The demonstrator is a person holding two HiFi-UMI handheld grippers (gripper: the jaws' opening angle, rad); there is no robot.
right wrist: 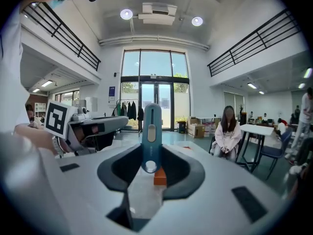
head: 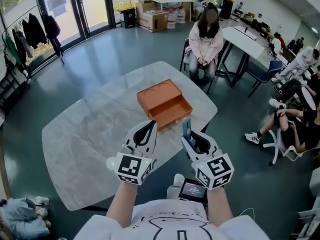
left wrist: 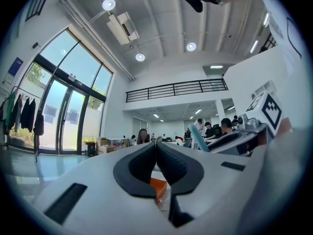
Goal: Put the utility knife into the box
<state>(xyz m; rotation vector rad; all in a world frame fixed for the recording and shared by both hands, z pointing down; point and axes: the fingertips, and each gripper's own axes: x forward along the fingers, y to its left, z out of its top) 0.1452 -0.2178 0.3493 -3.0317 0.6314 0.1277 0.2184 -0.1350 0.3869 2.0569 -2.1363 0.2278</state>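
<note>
My right gripper (head: 187, 134) is shut on the blue utility knife (right wrist: 151, 133), which stands upright between its jaws, blade end up (head: 186, 126). The orange box (head: 164, 104) lies open on the marble table (head: 85, 134), just beyond both grippers; a strip of the orange box (right wrist: 160, 176) shows below the knife. My left gripper (head: 148, 129) hangs beside the right one, jaws shut with nothing between them (left wrist: 156, 156). Both grippers hover above the table's near edge.
A seated person (head: 205, 41) faces the table from its far side. More seated people (head: 295, 119) and desks fill the right. Cardboard boxes (head: 152, 15) stand at the back, a coat rack (head: 25, 34) at far left.
</note>
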